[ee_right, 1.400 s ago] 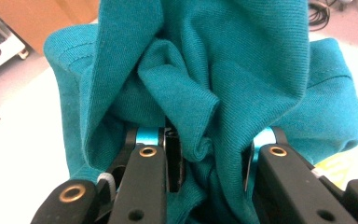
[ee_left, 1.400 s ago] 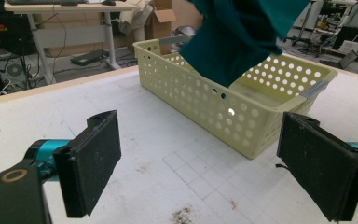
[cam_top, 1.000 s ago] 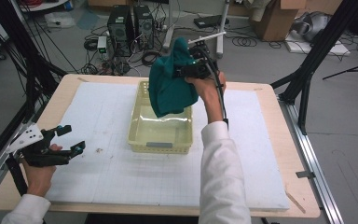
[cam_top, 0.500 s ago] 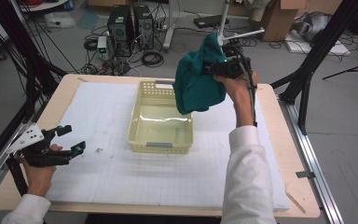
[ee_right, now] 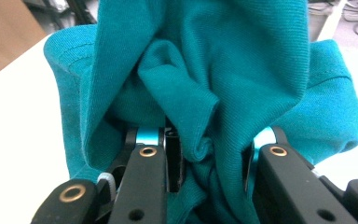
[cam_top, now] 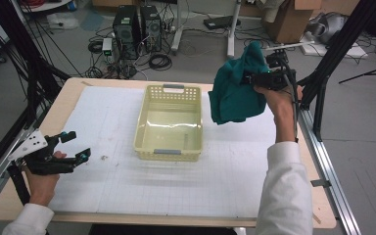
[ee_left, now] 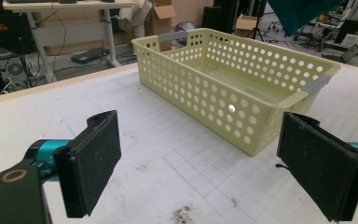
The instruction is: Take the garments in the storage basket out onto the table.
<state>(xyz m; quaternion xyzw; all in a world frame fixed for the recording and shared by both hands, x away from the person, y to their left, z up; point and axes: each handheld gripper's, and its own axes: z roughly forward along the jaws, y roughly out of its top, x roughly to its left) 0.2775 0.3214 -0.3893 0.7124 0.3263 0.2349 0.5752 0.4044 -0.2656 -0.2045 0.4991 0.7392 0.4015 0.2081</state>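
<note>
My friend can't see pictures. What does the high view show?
A person's right hand-held gripper holds a bunched teal cloth in the air, to the right of an empty yellow basket on a white table. The left hand-held gripper rests open near the table's left edge.

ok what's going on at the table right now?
A person is working with a handheld tool in each hand. The right tool is clamped on a bunched teal cloth, held up in the air to the right of the yellow perforated basket, not over it. The basket sits on the white gridded mat and looks empty. The left tool rests near the table's left edge, jaws wide open, holding nothing.
</note>
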